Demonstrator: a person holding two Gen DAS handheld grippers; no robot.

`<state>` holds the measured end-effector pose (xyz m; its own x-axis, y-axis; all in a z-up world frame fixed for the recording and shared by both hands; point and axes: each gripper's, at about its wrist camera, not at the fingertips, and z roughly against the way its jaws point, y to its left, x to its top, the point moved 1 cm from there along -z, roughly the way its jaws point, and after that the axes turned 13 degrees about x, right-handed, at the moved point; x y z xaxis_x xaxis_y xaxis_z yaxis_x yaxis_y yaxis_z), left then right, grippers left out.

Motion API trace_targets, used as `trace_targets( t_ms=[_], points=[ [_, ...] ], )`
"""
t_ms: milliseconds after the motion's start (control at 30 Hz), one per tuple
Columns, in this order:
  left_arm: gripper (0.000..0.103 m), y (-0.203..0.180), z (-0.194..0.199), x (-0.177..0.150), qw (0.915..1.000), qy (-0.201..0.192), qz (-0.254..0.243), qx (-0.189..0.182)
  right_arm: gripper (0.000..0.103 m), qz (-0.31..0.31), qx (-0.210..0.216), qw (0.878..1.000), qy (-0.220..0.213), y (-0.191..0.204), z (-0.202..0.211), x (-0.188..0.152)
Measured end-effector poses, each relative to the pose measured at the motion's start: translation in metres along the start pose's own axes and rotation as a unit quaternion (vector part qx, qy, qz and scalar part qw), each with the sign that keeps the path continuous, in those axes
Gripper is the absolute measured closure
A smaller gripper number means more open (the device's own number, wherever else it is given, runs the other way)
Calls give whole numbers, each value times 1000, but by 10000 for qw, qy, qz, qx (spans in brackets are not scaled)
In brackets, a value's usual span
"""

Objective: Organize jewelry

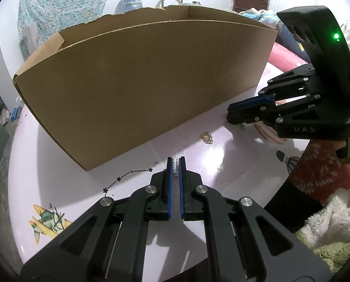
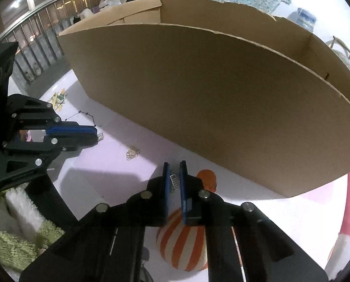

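Observation:
A big open cardboard box (image 1: 137, 89) stands on the pale pink table (image 1: 212, 155); it also fills the right wrist view (image 2: 222, 98). My left gripper (image 1: 176, 164) is shut on a small silver ladder-shaped earring (image 1: 176, 164), which pokes from its tips in the right wrist view (image 2: 100, 136). My right gripper (image 2: 174, 171) is shut on a matching silver earring (image 2: 174, 180); it shows at the right in the left wrist view (image 1: 231, 114). A small heap of gold chain links (image 1: 206, 138) lies on the table near the box's front wall, between the two grippers (image 2: 132, 153).
The table carries printed pictures: an aeroplane (image 1: 48, 221), a star line (image 1: 125, 178) and an orange striped balloon (image 2: 182, 242). A green and white fluffy towel (image 1: 327, 223) lies at the near edge. Bedding is piled behind the box at the right.

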<state>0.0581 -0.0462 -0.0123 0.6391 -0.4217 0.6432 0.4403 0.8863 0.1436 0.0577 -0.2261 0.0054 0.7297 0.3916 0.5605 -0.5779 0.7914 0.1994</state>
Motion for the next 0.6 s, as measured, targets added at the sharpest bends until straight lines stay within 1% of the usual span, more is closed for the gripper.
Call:
trace_targets(
  t_ms=[133, 167, 267, 533, 600],
  points=[
    [99, 0, 0, 0, 10000, 3, 8, 3, 97, -170, 95, 9997, -113, -4, 1, 0],
    [99, 0, 0, 0, 10000, 1, 8, 8, 101, -231, 140, 9995, -163, -5, 3, -1],
    [99, 2, 1, 1, 10000, -7, 26, 28, 101, -399, 231, 9985, -291, -8, 7, -1],
    [99, 5, 7, 0, 9999, -56, 107, 52, 101, -975, 483, 9900, -900, -17, 42, -7],
    [99, 4, 9, 0, 9999, -58, 106, 52, 101, -1017, 527, 9884, -999, -19, 51, -7]
  ],
)
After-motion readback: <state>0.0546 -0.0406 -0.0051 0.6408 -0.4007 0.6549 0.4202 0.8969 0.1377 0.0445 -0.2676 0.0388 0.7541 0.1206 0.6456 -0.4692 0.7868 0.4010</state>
